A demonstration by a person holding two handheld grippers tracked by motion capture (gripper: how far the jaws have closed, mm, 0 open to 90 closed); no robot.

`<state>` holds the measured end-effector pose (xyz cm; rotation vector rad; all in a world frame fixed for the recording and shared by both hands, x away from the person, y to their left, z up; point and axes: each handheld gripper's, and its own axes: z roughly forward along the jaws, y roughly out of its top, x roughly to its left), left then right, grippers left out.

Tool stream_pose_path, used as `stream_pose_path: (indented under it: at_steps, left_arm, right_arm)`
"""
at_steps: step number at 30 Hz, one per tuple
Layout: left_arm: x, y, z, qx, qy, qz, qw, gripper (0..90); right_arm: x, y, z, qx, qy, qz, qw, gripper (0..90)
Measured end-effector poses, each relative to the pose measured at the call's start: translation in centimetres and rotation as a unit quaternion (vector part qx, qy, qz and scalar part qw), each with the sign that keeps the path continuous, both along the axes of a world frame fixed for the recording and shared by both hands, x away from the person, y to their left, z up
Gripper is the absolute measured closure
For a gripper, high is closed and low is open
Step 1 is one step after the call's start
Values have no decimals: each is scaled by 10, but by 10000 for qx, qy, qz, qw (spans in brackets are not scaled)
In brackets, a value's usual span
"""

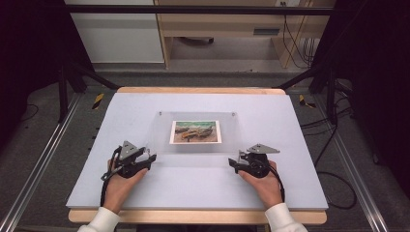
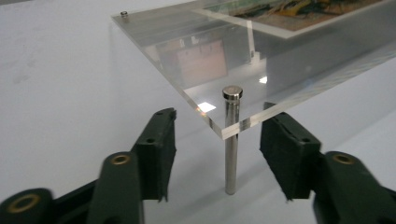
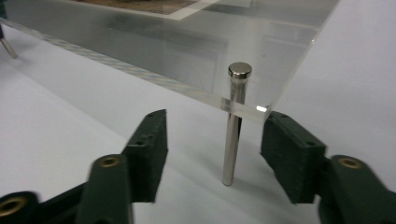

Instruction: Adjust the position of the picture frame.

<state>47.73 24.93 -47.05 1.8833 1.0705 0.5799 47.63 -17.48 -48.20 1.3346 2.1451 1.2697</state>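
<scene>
A clear acrylic plate (image 1: 196, 133) carrying a printed colour picture (image 1: 196, 132) is seen standing on slim metal legs at the middle of a pale grey table top (image 1: 145, 193); every place below is given from this plate.

At the plate's near left corner, the left gripper (image 1: 151, 158) is held low over the table by the person's left hand (image 1: 118, 186), the forearm coming in from the near edge and the jaws angled toward the corner. In the left gripper view, the jaws are seen parted about halfway, one on each side of the polished metal leg (image 2: 230, 144) under that corner; neither pad presses on the leg, and nothing is held.

At the plate's near right corner, the right gripper (image 1: 233, 163) is held in a mirrored pose by the right hand (image 1: 266, 186), white cuffs showing at both wrists. In the right gripper view, its jaws are likewise seen standing apart around the right-hand metal leg (image 3: 233, 135), with clear gaps on both sides.

The plate's thickness, the round leg caps and the legs' feet on the table are made out in the gripper views; in the high view, the whole plate and two small studs at its far corners are taken in.
</scene>
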Motion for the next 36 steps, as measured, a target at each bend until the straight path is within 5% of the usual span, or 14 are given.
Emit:
stream_pose_path:
  at_steps: [6, 11, 15, 19, 28, 36]
  left_arm:
    - [-4, 4, 6, -218, -36, -138, 9997, 260]
    - [-5, 8, 10, -584, 100, -385, 9975, 169]
    - [-6, 10, 13, -652, 86, -356, 9972, 122]
    - [-6, 11, 20, -875, 59, -371, 9955, 112]
    - [-9, 8, 28, -923, -186, -210, 9953, 170]
    - [-8, 11, 31, -977, -155, -87, 9951, 185]
  right_arm:
    - [-4, -5, 7, 102, 91, -51, 9999, 208]
    - [-5, -10, 12, 263, 81, -82, 9996, 148]
    - [-5, -11, 18, 343, -31, -45, 9994, 123]
    - [-4, -10, 23, 448, -142, -63, 9989, 113]
    - [1, -1, 31, 440, -219, -192, 9986, 132]
    - [0, -5, 35, 493, -257, -343, 9979, 154]
